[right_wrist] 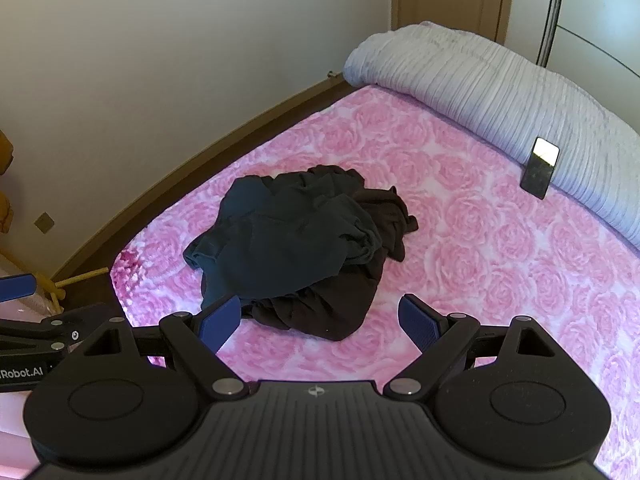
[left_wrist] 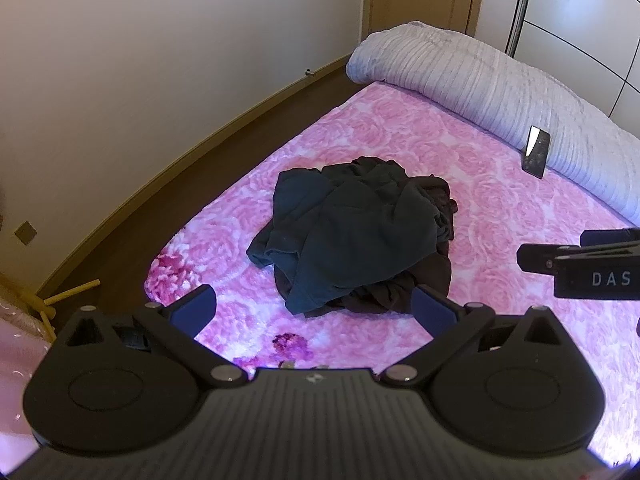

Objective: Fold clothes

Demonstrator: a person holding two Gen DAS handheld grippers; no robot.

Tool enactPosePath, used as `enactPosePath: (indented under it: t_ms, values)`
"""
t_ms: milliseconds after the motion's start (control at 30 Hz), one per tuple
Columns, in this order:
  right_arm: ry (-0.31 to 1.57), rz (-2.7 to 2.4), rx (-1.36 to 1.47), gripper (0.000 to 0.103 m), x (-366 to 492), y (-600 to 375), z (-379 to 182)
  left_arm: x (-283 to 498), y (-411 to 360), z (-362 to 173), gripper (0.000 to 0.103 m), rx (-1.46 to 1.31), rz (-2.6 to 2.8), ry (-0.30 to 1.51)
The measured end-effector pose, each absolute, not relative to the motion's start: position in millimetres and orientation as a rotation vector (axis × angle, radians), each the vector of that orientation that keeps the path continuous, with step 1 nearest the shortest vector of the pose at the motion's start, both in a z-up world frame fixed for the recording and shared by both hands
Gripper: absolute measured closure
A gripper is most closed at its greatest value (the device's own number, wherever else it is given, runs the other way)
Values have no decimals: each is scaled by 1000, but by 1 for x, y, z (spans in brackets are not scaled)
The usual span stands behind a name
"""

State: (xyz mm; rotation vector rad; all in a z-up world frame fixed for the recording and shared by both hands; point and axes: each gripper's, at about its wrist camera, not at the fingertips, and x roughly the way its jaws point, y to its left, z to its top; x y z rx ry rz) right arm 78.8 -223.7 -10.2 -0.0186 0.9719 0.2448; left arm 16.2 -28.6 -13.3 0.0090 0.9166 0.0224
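A crumpled heap of dark clothes lies in the middle of the pink rose-patterned bed: a dark teal garment (left_wrist: 344,232) (right_wrist: 280,240) on top of a dark brown one (left_wrist: 400,292) (right_wrist: 340,304). My left gripper (left_wrist: 316,308) hovers open just short of the heap's near edge, nothing between its blue pads. My right gripper (right_wrist: 320,320) is open too, above the heap's near side, empty. The right gripper's body (left_wrist: 592,268) shows at the right edge of the left wrist view; the left gripper's body (right_wrist: 44,332) shows at the left edge of the right wrist view.
A rolled pale quilt (left_wrist: 500,84) (right_wrist: 500,80) runs along the bed's far side, with a phone (left_wrist: 536,152) (right_wrist: 541,168) leaning against it. The bed (left_wrist: 400,128) meets a brown floor strip and a white wall on the left. Wooden sticks (left_wrist: 60,300) lie on the floor.
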Motion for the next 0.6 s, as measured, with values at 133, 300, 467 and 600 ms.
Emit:
enactPosePath:
  t_ms: [133, 300, 467, 600]
  values:
    - [978, 258, -20, 15, 86, -232, -14, 19, -33, -15, 1, 3, 46, 912]
    - [974, 279, -25, 15, 95, -246, -20, 24, -32, -23, 1, -21, 48, 910]
    - [937, 321, -49, 15, 105, -257, -29, 32, -27, -39, 1, 8, 49, 935]
    - [906, 330, -85, 15, 117, -260, -42, 52, -13, -67, 1, 75, -9, 962]
